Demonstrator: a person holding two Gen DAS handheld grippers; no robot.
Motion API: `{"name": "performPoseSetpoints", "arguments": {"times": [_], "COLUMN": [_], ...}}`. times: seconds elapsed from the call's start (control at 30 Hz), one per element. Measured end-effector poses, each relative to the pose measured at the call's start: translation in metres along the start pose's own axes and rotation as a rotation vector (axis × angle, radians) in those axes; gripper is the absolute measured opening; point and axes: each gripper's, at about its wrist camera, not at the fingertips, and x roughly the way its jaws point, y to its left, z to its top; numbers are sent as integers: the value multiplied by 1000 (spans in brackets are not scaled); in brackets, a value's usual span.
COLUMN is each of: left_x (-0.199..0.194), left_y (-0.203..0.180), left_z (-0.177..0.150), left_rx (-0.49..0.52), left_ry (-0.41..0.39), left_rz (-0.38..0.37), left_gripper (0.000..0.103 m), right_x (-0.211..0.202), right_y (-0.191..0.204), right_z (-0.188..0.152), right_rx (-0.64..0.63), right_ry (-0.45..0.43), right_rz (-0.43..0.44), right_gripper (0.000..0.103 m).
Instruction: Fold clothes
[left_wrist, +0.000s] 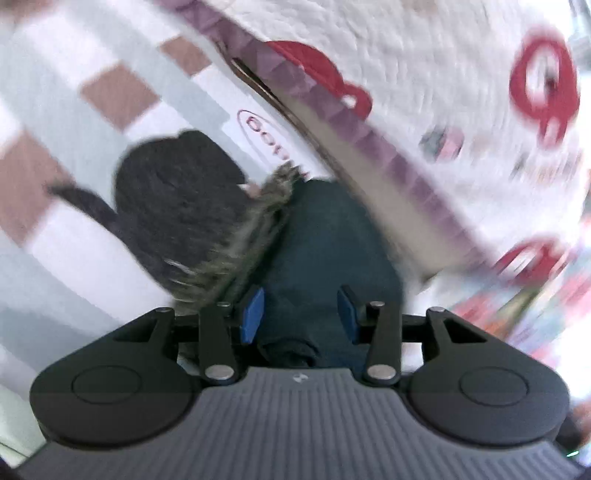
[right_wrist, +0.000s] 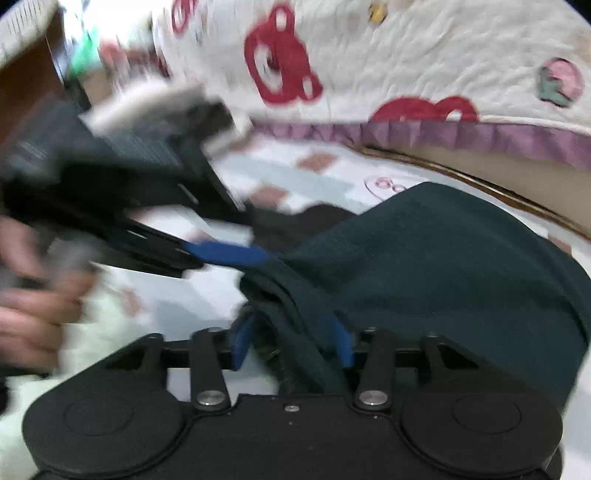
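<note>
A dark teal garment (left_wrist: 325, 240) fills the gap between the blue pads of my left gripper (left_wrist: 300, 310), which is shut on a thick bunch of it. In the right wrist view the same garment (right_wrist: 443, 258) drapes up from the floor to my right gripper (right_wrist: 291, 339). That gripper is shut on the folded hem. The left gripper (right_wrist: 229, 254) shows there from the side, blurred, with its blue fingers at the garment's left edge. A person's hand (right_wrist: 33, 295) holds it.
A black jacket with a fur trim (left_wrist: 177, 206) lies on the checked floor mat (left_wrist: 110, 92). A bed with a white quilt (right_wrist: 406, 55), red bear prints and a purple frill (right_wrist: 480, 136) runs close behind. Pale green cloth (right_wrist: 99, 325) lies at the lower left.
</note>
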Motion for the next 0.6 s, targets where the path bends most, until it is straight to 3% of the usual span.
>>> {"name": "performPoseSetpoints", "arguments": {"times": [0.03,0.07,0.2,0.27,0.3,0.33,0.4,0.53,0.6], "left_x": [1,3,10,10,10,10,10,10,1], "left_y": [-5,-5,-7,-20,-26,-32,-45,-70,-83], "left_z": [-3,-6,-13,-15,-15,-16,-17,-20,-17], "left_rx": [49,44,76,152,190,229,305,456,509], "left_ry": [12,27,20,-8,-22,-36,-65,-122,-164], "left_rz": [31,13,32,55,67,79,102,147,127], "left_gripper": [42,44,48,45,39,25,18,16,16], "right_x": [-18,-36,-80,-97,-100,-102,-106,-103,-100], "right_y": [-4,-8,-30,-36,-37,-39,-41,-38,-36], "right_z": [-10,-20,-62,-77,-79,-82,-86,-90,-91], "right_rx": [31,61,146,168,173,178,188,154,168], "right_ry": [-19,-35,-7,-31,-34,-38,-44,-22,-15], "right_rz": [6,7,-123,-206,-209,-212,-219,-248,-246], "right_gripper": [58,58,58,56,55,54,51,51,51]}}
